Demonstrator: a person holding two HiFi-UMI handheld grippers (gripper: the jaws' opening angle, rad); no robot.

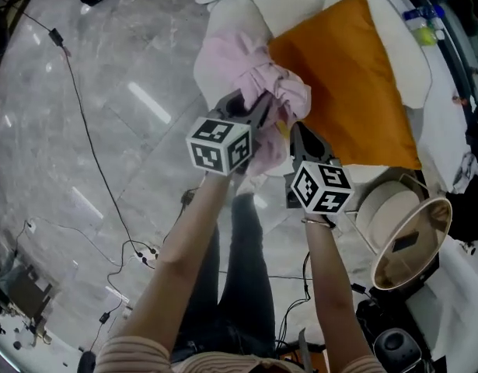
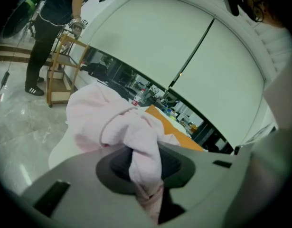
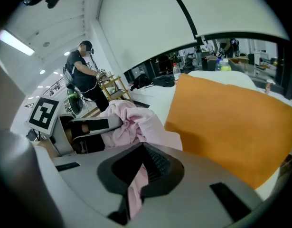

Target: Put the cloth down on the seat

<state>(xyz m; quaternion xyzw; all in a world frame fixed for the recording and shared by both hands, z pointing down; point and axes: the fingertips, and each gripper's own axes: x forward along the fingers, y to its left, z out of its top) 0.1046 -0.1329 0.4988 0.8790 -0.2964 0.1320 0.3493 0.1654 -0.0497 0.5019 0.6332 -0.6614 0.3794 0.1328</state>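
Note:
A crumpled pink cloth (image 1: 250,72) hangs above the white seat (image 1: 227,18), just left of an orange cushion (image 1: 347,84). My left gripper (image 1: 259,106) is shut on its left part. In the left gripper view the cloth (image 2: 119,120) bunches up and runs down between the jaws of that gripper (image 2: 145,161). My right gripper (image 1: 296,133) pinches a lower fold. In the right gripper view a strip of cloth (image 3: 136,186) is clamped in its jaws (image 3: 141,165), with the rest of the cloth (image 3: 134,122) ahead and the left gripper (image 3: 84,127) beside it. The seat under the cloth is hidden.
The orange cushion (image 3: 231,122) covers the seat's right half. A round white side table and a round tray (image 1: 406,239) stand to the right of my right arm. Cables (image 1: 91,146) trail over the marble floor. A person (image 3: 84,72) stands by a wooden rack (image 2: 65,65).

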